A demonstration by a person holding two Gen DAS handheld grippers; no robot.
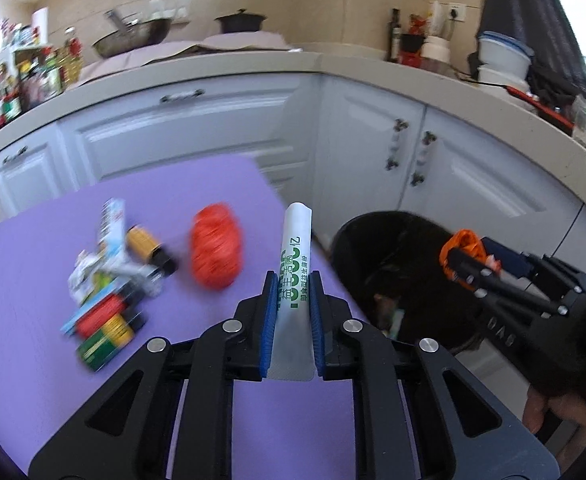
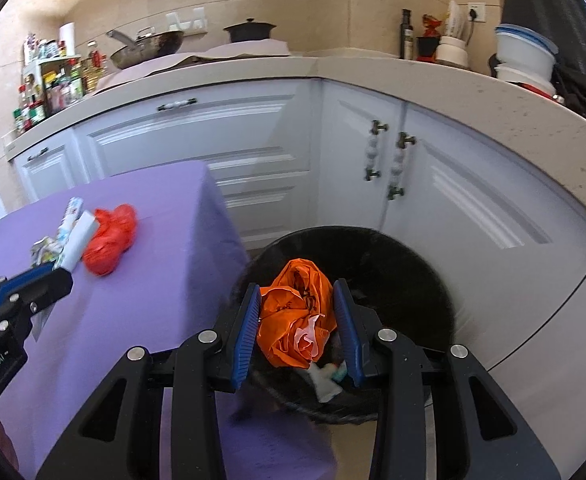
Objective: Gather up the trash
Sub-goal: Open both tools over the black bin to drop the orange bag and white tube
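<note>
My left gripper (image 1: 291, 280) is shut on a white sachet with green print (image 1: 295, 256), held upright above the purple table (image 1: 33, 280). My right gripper (image 2: 297, 292) is shut on a crumpled orange plastic bag (image 2: 297, 316), held over the black trash bin (image 2: 405, 264). In the left wrist view the right gripper (image 1: 451, 258) and orange bag (image 1: 463, 242) hang above the bin (image 1: 373, 248). A red crumpled bag (image 1: 215, 254) and a pile of wrappers and small packets (image 1: 109, 280) lie on the table. The right wrist view shows the left gripper (image 2: 59, 270) holding the sachet (image 2: 75, 242).
White cabinets (image 2: 253, 152) and a beige countertop (image 2: 493, 92) wrap around behind the table and bin. Pans, a pot, spice jars and bowls stand on the counter. Some trash lies inside the bin (image 2: 327, 382). A hand (image 1: 541, 412) holds the right gripper.
</note>
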